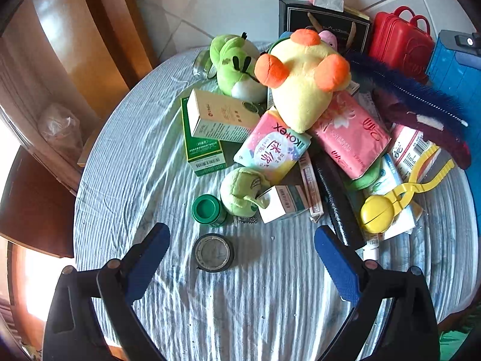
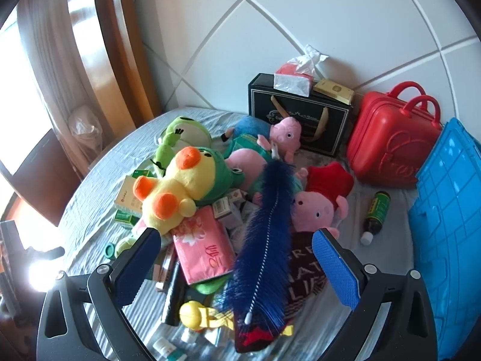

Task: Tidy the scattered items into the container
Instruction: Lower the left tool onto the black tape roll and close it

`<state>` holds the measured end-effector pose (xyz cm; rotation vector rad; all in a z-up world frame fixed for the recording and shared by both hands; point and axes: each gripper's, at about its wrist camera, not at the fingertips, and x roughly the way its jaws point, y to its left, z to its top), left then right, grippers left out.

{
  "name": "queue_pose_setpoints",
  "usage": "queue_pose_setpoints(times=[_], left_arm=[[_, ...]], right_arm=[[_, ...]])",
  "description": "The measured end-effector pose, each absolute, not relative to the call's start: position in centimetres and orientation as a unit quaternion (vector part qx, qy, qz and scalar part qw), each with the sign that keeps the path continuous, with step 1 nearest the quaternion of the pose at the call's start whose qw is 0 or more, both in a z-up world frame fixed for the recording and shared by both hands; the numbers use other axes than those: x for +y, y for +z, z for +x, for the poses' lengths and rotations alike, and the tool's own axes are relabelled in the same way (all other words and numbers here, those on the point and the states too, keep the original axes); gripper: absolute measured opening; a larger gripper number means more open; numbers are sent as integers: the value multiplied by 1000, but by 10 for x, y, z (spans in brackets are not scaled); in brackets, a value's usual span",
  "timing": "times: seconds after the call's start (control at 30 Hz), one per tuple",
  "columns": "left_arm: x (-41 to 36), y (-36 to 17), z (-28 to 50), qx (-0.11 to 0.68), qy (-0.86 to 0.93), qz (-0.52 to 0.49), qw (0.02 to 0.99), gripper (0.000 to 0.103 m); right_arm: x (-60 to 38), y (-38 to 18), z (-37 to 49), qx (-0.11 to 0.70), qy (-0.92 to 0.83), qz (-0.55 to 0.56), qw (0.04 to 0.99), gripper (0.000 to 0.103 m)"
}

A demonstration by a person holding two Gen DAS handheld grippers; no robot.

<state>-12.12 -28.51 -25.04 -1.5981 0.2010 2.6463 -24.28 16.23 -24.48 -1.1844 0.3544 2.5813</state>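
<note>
At lower centre, the roll of black tape is approached by the left gripper, jaws apart and empty; closing is needed next. The right gripper is likewise held apart.

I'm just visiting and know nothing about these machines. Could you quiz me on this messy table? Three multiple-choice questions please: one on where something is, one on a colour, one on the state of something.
1. What lies nearest in front of the left gripper?
A. a roll of black tape
B. a red case
C. a pink pig plush

2. What colour are the feet of the yellow duck plush?
A. blue
B. orange
C. green

3. How does the right gripper stand?
A. shut on the duck
C. shut on a bottle
B. open, holding nothing

Answers:
1 A: the roll of black tape lies flat on the striped cloth between the open fingers.
2 B: both feet are bright orange.
3 B: its blue pads are wide apart above the blue feather duster, pressing on nothing.
</note>
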Motion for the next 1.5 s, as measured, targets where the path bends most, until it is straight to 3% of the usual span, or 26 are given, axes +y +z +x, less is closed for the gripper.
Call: queue_pose_setpoints(times=[0.07, 0.33, 0.53, 0.7, 1.07, 1.23, 1.5], left_arm=[[-294, -270, -124, 62, 847, -528, 19, 98], [-331, -338, -142, 15, 828, -561, 12, 80], [-346, -372, -153, 3, 812, -583, 10, 77], [-348, -379, -148, 5, 816, -578, 13, 56], [-339, -374, -140, 18, 820, -571, 23, 55], [-340, -370, -135, 15, 824, -566, 22, 55], [-343, -362, -148, 10, 825, -564, 23, 55]], right_arm=[[163, -253, -254, 118, 889, -418, 144, 102], [170, -287, -285, 108, 871, -452, 160, 102], [172, -307, -296, 110, 859, -471, 165, 102], [171, -313, -303, 110, 858, -474, 166, 102], [191, -343, -314, 120, 832, -509, 186, 102], [202, -367, -317, 142, 795, -563, 174, 95], [203, -333, -301, 137, 814, -539, 169, 95]])
